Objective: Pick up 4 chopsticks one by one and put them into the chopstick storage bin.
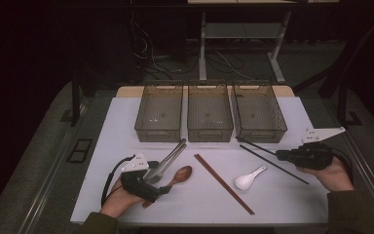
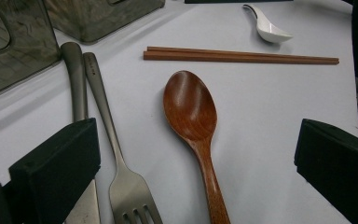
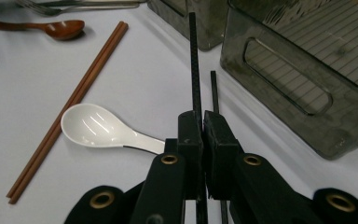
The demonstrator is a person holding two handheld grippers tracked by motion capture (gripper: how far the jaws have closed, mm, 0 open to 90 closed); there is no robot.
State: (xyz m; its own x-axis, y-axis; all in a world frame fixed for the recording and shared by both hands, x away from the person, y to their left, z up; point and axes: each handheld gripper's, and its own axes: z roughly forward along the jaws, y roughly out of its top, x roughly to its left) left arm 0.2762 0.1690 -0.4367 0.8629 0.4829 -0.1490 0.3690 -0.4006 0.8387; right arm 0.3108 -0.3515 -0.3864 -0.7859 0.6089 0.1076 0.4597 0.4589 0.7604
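Note:
My left gripper [image 2: 196, 140] is open, its two jaws standing on either side of the handle of a wooden spoon [image 2: 190, 105] without touching it. In the high view that left gripper [image 1: 161, 187] is low at the table's front left. A metal fork [image 2: 121, 177] and a second metal utensil [image 2: 74, 79] lie just left of the spoon. My right gripper [image 3: 203, 116] is shut on a black chopstick [image 3: 193, 60] that points toward the bins. The other black chopstick [image 3: 213, 91] lies on the table beside it. The right gripper [image 1: 278, 155] sits at the right.
Three empty smoky plastic bins [image 1: 209, 114] stand in a row at the back of the white table [image 1: 126, 122]. A pair of brown chopsticks [image 1: 224, 184] and a white ceramic spoon [image 1: 248, 179] lie between the grippers. The nearest bin [image 3: 307, 70] is close on the right gripper's right.

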